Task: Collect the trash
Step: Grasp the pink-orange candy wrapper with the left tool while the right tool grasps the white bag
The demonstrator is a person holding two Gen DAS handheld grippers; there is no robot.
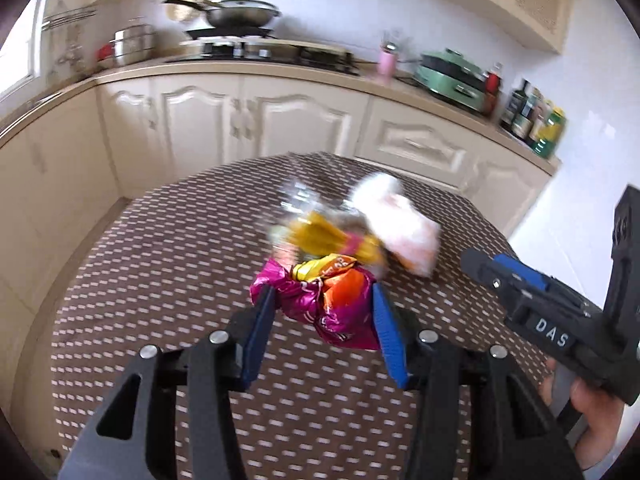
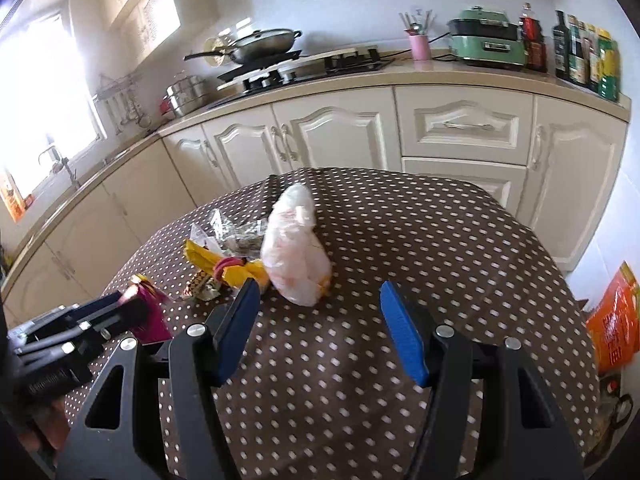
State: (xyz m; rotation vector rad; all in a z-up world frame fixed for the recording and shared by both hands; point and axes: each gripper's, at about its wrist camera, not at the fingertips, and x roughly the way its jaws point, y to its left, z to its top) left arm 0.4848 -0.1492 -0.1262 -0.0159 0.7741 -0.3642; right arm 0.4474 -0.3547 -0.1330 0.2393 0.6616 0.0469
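A crumpled magenta and orange snack wrapper [image 1: 336, 300] sits between the blue pads of my left gripper [image 1: 322, 312], and both pads press on its sides. From the right wrist view the left gripper [image 2: 132, 302] holds that wrapper [image 2: 150, 312] at the table's left. Beyond it lie a yellow wrapper with a pink band [image 2: 228, 266], a clear plastic wrapper [image 2: 224, 232] and a white plastic bag [image 2: 294, 256]. My right gripper [image 2: 316, 320] stands open just short of the white bag, nothing between its fingers. It shows at the right of the left wrist view [image 1: 480, 268].
The round table wears a brown dotted cloth [image 2: 420, 240]. Cream cabinets [image 2: 340, 132] and a counter with a stove and wok [image 2: 260, 46], a green appliance [image 2: 486, 38] and bottles [image 2: 584, 52] stand behind. An orange bag [image 2: 612, 320] lies low at the right.
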